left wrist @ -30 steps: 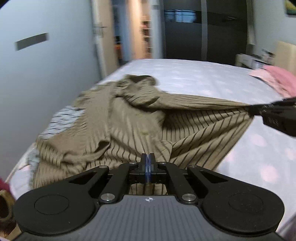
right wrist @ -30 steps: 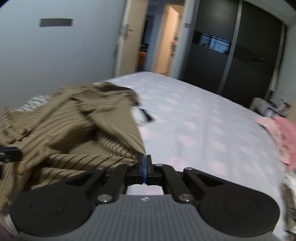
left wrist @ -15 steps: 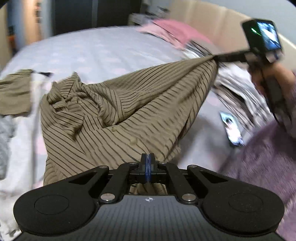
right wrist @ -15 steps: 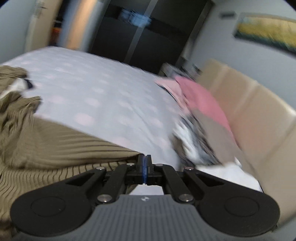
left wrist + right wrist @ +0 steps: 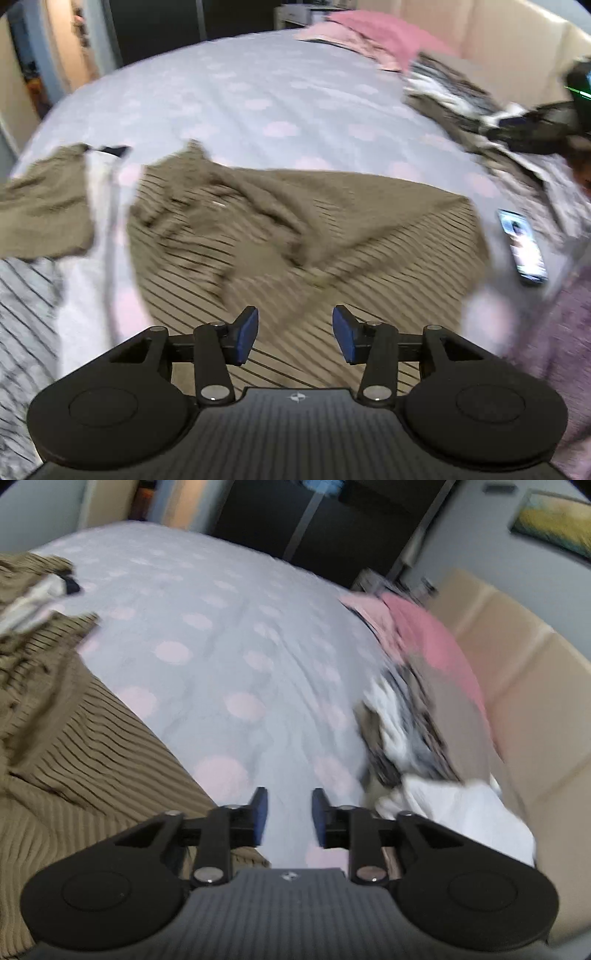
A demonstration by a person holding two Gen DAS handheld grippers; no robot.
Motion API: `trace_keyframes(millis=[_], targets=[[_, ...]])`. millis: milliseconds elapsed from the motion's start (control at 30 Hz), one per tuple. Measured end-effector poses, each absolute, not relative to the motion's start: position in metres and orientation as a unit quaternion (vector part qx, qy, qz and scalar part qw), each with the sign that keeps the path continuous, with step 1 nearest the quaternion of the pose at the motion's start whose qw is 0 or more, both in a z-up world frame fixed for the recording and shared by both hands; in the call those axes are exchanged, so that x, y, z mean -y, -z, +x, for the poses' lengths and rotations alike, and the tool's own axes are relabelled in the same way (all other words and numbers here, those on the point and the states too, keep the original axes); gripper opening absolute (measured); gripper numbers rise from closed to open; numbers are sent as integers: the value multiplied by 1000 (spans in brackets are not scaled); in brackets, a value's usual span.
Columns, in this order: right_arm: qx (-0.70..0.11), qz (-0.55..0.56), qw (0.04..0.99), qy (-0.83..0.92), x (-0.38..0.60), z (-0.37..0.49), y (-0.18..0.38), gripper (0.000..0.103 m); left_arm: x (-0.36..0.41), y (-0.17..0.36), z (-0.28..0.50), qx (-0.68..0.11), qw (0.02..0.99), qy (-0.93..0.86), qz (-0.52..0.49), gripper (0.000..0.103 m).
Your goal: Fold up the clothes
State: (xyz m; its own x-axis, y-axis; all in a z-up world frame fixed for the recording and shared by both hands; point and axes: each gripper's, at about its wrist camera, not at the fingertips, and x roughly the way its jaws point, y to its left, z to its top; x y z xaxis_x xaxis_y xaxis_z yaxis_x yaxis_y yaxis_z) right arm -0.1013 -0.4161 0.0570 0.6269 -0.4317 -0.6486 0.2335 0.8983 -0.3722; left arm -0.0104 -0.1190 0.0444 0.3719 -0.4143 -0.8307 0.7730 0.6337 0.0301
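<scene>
Left gripper [image 5: 295, 334]: jaws just opened, spread above the striped olive shirt [image 5: 295, 236], nothing pinched. Right gripper [image 5: 287, 818]: jaws just parted, empty, over the bedsheet [image 5: 229, 635] beside the shirt's edge. Shirt lies rumpled on the bed. Phone [image 5: 522, 245] right of shirt. Pink clothes [image 5: 424, 635] and patterned pile [image 5: 402, 723] by the headboard [image 5: 524, 672].

Bedroom's pretty dim: a bed [image 5: 229, 635] in a grey sheet with pink dots, beige padded headboard [image 5: 532, 686], dark wardrobe [image 5: 332, 528], painting [image 5: 554, 520] on the grey wall.
</scene>
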Motion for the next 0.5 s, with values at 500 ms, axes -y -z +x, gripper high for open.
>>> trace_keyframes(millis=[500], targets=[[-395, -109, 907, -93, 289, -28, 4, 46, 147, 33, 71, -434, 804, 345, 216, 49]])
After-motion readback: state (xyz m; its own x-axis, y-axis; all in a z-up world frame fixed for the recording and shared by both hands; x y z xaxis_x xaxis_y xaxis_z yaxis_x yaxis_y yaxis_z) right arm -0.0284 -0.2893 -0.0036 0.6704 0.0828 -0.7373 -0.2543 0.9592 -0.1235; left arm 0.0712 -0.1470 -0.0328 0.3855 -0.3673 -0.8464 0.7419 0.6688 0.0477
